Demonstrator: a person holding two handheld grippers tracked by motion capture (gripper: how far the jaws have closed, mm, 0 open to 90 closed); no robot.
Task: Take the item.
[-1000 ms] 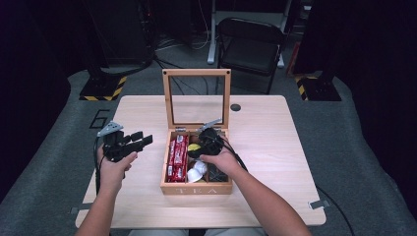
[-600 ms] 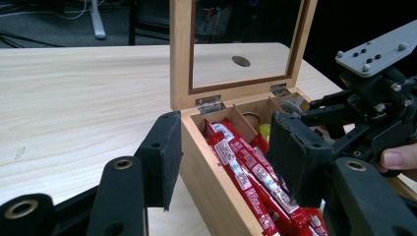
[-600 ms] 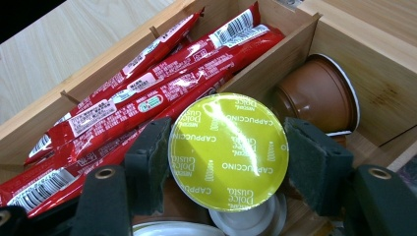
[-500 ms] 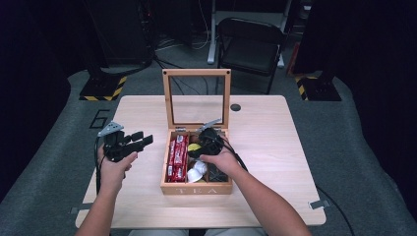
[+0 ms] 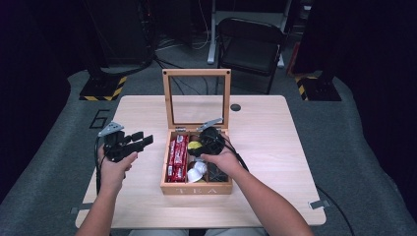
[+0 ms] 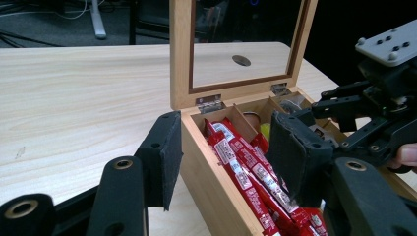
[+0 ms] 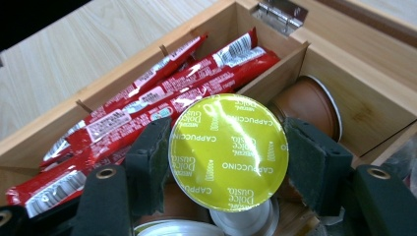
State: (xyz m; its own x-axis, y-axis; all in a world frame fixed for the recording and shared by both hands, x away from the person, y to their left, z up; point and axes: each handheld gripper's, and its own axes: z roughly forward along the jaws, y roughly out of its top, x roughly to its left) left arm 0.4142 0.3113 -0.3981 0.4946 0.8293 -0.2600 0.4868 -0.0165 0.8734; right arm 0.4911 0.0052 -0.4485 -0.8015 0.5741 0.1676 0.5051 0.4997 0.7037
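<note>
Wooden "TEA" box [image 5: 196, 189]: right gripper [image 7: 228, 147] clasps yellow "Dolce Gusto CAPPUCCINO" capsule [image 7: 228, 150] (left gripper [image 6: 223, 157] fingers wide).

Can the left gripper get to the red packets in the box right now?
Probably yes. The left gripper is open beside the box, the lid stands up, and the red packets lie uncovered on its near side. The right gripper works farther over.

Black 2-jaw grippers, bare forearms
Left gripper [image 5: 139, 140] and right gripper [image 5: 200, 147]: grey plates, black cables, padded jaws, brass-ringed holes.
</note>
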